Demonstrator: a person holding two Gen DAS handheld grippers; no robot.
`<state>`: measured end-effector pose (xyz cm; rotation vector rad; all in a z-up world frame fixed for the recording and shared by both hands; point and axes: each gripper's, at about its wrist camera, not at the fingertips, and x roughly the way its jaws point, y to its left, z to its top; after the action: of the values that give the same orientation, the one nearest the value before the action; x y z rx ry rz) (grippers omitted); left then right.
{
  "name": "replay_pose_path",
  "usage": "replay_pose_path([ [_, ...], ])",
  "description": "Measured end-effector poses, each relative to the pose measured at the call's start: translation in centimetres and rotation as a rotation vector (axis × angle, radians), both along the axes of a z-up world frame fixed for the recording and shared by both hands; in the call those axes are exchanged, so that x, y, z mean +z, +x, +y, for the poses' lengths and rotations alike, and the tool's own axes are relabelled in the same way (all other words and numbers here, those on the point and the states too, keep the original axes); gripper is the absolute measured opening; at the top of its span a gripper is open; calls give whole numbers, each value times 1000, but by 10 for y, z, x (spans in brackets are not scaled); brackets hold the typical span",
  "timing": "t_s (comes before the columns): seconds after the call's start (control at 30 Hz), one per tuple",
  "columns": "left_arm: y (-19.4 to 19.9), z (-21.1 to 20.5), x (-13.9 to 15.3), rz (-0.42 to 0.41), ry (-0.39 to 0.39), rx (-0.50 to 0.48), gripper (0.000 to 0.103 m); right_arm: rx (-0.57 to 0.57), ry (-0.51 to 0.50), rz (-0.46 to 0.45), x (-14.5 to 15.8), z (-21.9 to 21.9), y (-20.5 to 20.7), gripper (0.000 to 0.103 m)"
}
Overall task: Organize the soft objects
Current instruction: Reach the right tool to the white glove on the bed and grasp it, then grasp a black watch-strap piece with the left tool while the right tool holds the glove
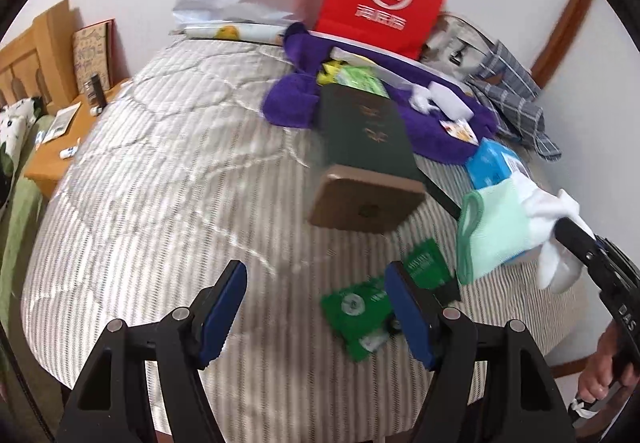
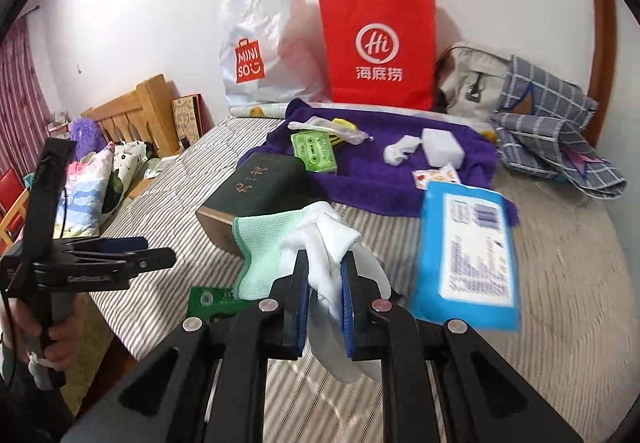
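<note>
Two shopping bags: red [image 2: 378, 47], white [image 2: 264, 43]. One purple towel [image 2: 380, 179]. One dark box [image 2: 256, 183]. Two green packets [image 1: 356, 313].

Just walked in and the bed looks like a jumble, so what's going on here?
A person is sorting soft things on a striped bed with a handheld gripper in each hand. The right gripper is shut on a white cloth, lifted beside a mint green cloth. The left gripper is open and empty above green packets. A purple towel, bags and a dark box lie unsorted.
</note>
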<state>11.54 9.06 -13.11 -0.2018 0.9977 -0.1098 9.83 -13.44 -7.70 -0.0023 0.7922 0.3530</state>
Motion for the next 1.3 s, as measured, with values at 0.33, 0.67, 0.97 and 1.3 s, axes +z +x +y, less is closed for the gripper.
replay_pose_path([
  [0.33,-11,-69,-17,9,57,-148,70,-31,-5,-1,-15,-49,-60,14],
  [0.67,-3,-99,-39,48,156,-191,70,-128,35,88,-60,-91,-71,14],
  [0.97,-20,-111,-36,76,103,-287,69,-152,53,101,-70,-103,-67,14],
  [1.3,-27,-139,-38,70,141,-391,68,-162,58,110,-75,-107,-66,14],
])
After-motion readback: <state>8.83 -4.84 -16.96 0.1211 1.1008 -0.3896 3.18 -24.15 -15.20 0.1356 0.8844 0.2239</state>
